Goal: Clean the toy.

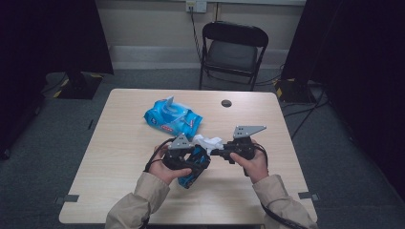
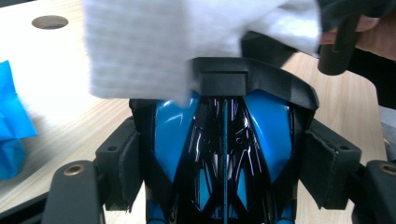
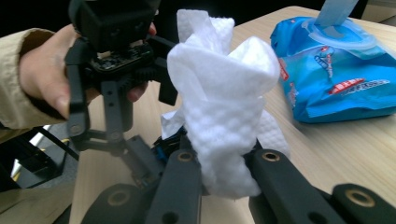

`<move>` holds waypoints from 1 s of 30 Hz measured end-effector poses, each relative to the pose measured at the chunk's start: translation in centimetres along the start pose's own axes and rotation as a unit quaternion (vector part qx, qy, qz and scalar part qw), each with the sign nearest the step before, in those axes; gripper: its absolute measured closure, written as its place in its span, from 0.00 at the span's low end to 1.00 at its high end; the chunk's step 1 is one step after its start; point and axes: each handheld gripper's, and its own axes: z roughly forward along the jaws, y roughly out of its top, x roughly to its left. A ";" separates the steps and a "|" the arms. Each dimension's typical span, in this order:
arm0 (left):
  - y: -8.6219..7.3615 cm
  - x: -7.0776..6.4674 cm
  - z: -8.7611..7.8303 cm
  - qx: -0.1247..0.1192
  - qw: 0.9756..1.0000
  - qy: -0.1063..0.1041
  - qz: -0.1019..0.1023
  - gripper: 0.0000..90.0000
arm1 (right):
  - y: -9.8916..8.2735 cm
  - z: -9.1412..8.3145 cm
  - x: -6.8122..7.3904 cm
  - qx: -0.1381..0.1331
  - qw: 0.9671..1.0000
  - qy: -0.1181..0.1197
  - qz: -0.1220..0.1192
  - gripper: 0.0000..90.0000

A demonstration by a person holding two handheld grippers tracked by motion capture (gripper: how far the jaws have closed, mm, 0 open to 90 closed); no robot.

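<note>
Left claw (image 1: 195, 162) gripping blue-black toy (image 2: 224, 140) lengthwise; right claw (image 1: 217, 151) pinching white wipe (image 3: 219, 107), touching toy's front end, directly ahead.

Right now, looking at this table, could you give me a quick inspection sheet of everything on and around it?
Surface: light wooden table, with a round hole near the far edge.
Job's things: blue and black toy car, clamped between the left gripper's pads; white wipe, pressed against the car's end.
Clutter: blue pack of wipes, flap open, lying on the table behind the hands.
Grippers: left gripper shut on the toy car; right gripper shut on the white wipe.
Cables: black cable trailing by the right sleeve; more cables on the floor at right.
Surroundings: black folding chair beyond the table, grey floor, dark curtains on both sides.
</note>
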 end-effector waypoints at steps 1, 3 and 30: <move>0.0 0.1 -0.1 -0.001 1.000 0.001 -0.001 0.28 | 0.0 0.0 0.0 0.000 1.000 0.003 0.001 0.94; 0.0 0.3 -0.1 -0.002 1.000 0.002 -0.004 0.28 | -0.1 0.1 0.1 0.002 1.000 0.010 0.002 0.94; 0.2 2.0 -2.6 -0.018 0.999 0.029 -0.021 0.28 | -3.1 -2.9 -1.1 -0.037 0.998 -0.027 0.030 0.94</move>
